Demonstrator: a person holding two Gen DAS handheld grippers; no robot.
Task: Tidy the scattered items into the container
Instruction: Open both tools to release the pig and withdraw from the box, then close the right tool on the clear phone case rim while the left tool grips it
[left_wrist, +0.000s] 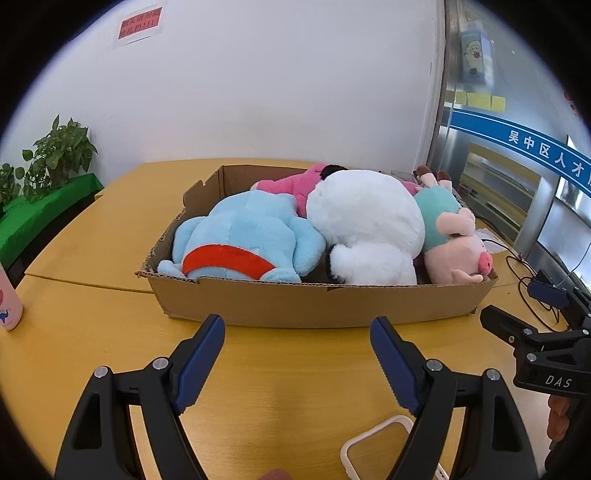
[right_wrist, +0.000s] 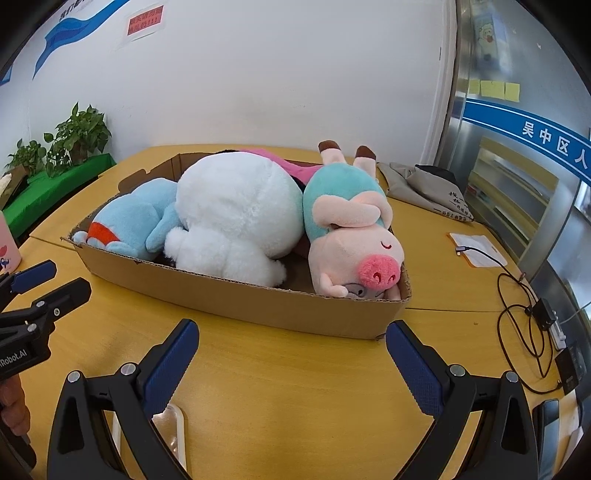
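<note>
A shallow cardboard box (left_wrist: 317, 301) (right_wrist: 236, 299) sits on the yellow table. In it lie a light blue plush with a red band (left_wrist: 240, 240) (right_wrist: 136, 225), a big white plush (left_wrist: 365, 225) (right_wrist: 236, 210), a pink plush (left_wrist: 284, 182) behind them, and a teal-bodied pig plush (left_wrist: 454, 243) (right_wrist: 351, 236) at the right end. My left gripper (left_wrist: 297, 325) is open and empty, just in front of the box's near wall. My right gripper (right_wrist: 291, 330) is open and empty in front of the box. Each gripper shows at the edge of the other view, the right (left_wrist: 517, 332) and the left (right_wrist: 48, 280).
A pink bottle (left_wrist: 9, 302) stands at the table's left edge. A clear white-rimmed lid (left_wrist: 373, 443) (right_wrist: 168, 424) lies near me. Black cables and a power strip (right_wrist: 543, 314) lie on the right, with a paper (right_wrist: 476, 251) and a grey cloth bag (right_wrist: 424, 188). Potted plants (left_wrist: 59, 155) stand at the far left.
</note>
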